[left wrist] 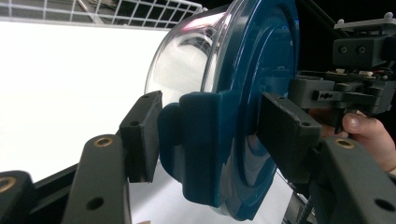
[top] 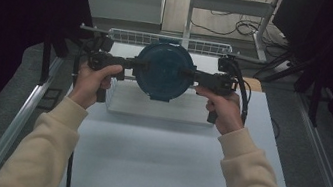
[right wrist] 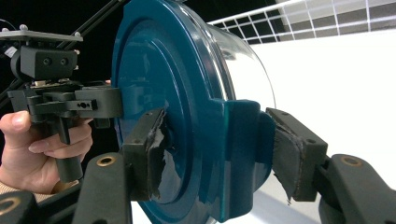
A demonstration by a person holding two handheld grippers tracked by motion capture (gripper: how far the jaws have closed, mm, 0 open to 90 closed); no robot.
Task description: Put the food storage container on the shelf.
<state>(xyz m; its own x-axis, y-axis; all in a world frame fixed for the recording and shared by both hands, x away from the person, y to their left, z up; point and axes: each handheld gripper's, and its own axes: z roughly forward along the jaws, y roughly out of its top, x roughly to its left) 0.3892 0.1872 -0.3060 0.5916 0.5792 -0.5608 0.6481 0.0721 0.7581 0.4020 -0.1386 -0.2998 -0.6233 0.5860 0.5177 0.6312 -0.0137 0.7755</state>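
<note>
With both the left gripper (top: 134, 64) and right gripper (top: 192, 76) clamped on the latch tabs of the blue-lidded glass container (top: 163, 71), held above the wire basket (top: 172, 42), I judged level, matched hands essential.

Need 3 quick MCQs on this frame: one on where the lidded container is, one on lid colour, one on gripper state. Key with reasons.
1. Where is the container?
A. Held up between the two grippers
B. Lying in the wire basket
C. Resting on a forearm

2. What colour is its lid?
A. Red
B. Dark teal blue
C. White

3. How do the left gripper and the right gripper stand?
A. Both open, clear of it
B. Left alone grips
C. Each shut on a side clasp

Key: 1 A, the high view shows it between them, above the table. 2 B, both gripper views show teal. 3 C, pads press either side of each clasp.
</note>
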